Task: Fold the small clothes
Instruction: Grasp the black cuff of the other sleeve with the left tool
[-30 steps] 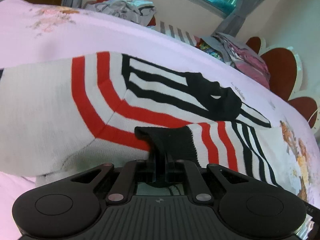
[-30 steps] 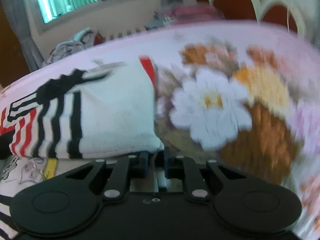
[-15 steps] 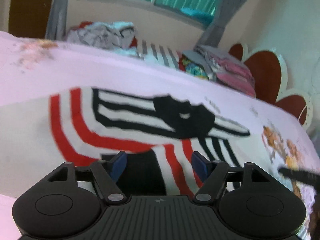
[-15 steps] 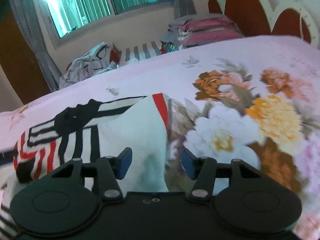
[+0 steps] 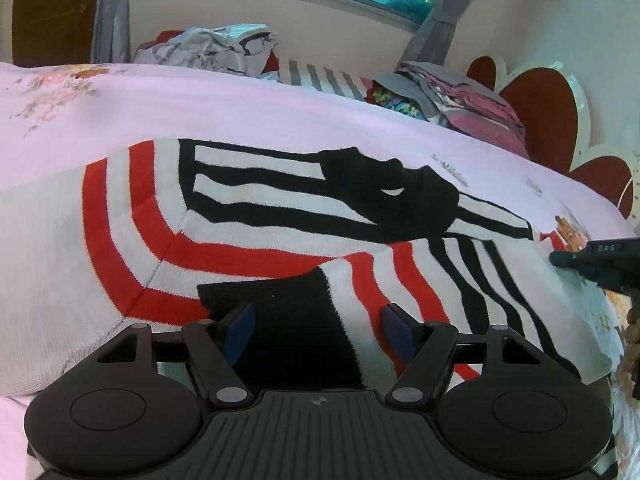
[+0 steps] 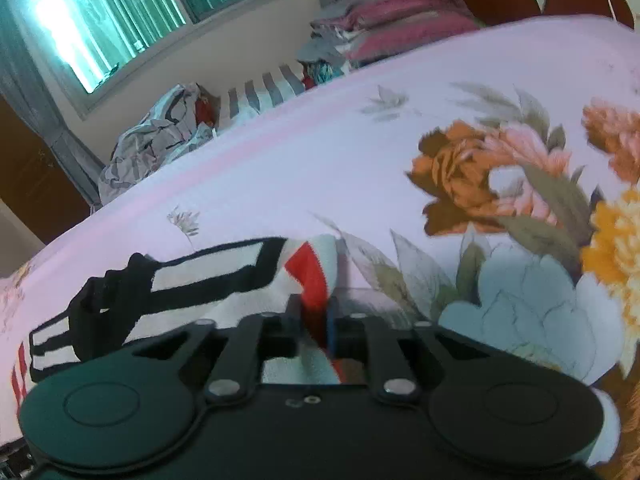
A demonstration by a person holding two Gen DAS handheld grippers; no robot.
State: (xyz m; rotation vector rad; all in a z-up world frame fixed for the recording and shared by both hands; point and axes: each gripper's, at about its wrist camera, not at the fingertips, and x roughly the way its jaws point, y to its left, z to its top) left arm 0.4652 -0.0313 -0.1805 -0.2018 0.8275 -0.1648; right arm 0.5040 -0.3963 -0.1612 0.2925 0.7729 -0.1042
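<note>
A small white knit sweater (image 5: 132, 224) with red and black stripes lies spread on the pink floral bed. One sleeve with a black cuff (image 5: 296, 320) is folded across its body. My left gripper (image 5: 318, 330) is open, its blue pads on either side of the black cuff, holding nothing. My right gripper (image 6: 313, 322) is shut on the sweater's white and red edge (image 6: 310, 276) at its right side. The right gripper also shows at the right edge of the left wrist view (image 5: 600, 264).
The pink floral bedspread (image 6: 360, 160) stretches to the right. A heap of grey clothes (image 5: 212, 48) and a stack of folded pink and grey clothes (image 5: 460, 96) lie beyond the far bed edge. A red headboard (image 5: 548, 116) stands at the right.
My left gripper let go of the black cuff and opened. My right gripper opened, moved along the sweater, then shut on its red and white edge.
</note>
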